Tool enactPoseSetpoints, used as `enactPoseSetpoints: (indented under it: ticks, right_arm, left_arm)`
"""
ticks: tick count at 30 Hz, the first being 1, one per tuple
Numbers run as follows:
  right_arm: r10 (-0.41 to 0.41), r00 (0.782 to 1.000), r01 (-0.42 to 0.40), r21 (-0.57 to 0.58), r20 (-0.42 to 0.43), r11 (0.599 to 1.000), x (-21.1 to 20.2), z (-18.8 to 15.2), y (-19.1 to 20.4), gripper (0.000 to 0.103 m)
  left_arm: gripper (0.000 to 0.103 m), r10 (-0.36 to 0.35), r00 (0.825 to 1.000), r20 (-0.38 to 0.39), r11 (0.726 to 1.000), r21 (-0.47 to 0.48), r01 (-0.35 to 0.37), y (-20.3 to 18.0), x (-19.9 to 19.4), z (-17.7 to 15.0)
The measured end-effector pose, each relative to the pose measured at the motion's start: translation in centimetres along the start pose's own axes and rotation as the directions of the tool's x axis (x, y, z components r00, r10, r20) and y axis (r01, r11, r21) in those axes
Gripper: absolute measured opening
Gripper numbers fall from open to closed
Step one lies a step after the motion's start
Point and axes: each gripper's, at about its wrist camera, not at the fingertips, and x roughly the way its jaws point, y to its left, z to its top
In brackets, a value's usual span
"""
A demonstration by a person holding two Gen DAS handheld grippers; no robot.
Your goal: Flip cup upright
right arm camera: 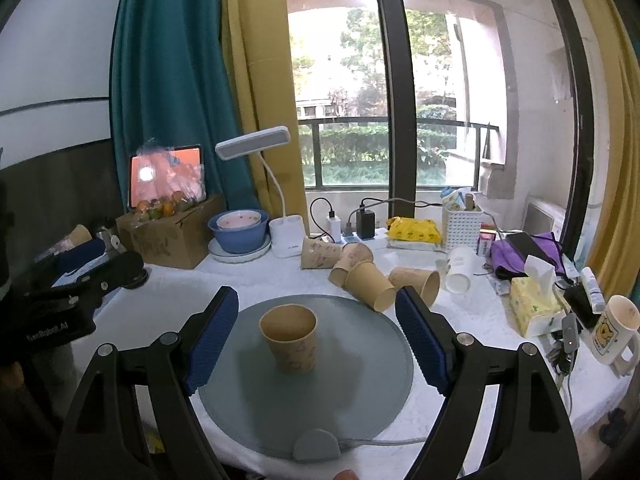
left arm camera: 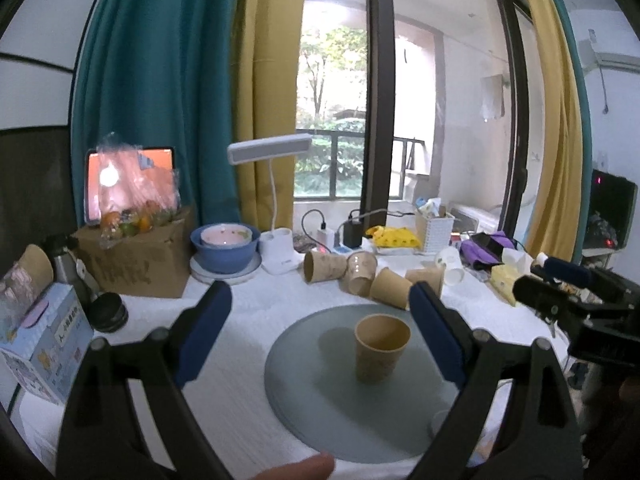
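Observation:
A tan paper cup stands upright, mouth up, on a round grey mat. It also shows in the right wrist view on the same mat. My left gripper is open and empty, held back from the cup, which sits toward its right finger. My right gripper is open and empty, with the cup between and beyond its blue pads, toward the left one. The right gripper's body shows at the right of the left wrist view; the left gripper's body shows at the left of the right wrist view.
Several tan paper cups lie on their sides behind the mat, with a white cup. A cardboard box, blue bowl, desk lamp, tissue box and white mug crowd the table's edges.

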Motion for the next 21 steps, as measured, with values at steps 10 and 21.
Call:
enactPoseSetpoints:
  ticks: [10, 21]
  right_arm:
    - [-0.003, 1.0, 0.003, -0.001, 0.002, 1.0, 0.05, 0.01, 0.04, 0.083]
    - [-0.005, 1.0, 0.005, -0.006, 0.009, 1.0, -0.12, 0.1, 0.14, 0.083]
  left_arm:
    - [0.091, -0.013, 1.0, -0.015, 1.0, 0.004, 0.013, 0.19, -0.08, -0.35]
    - [0.091, -0.025, 1.0, -0.012, 1.0, -0.009, 0.025, 0.32, -0.39, -0.43]
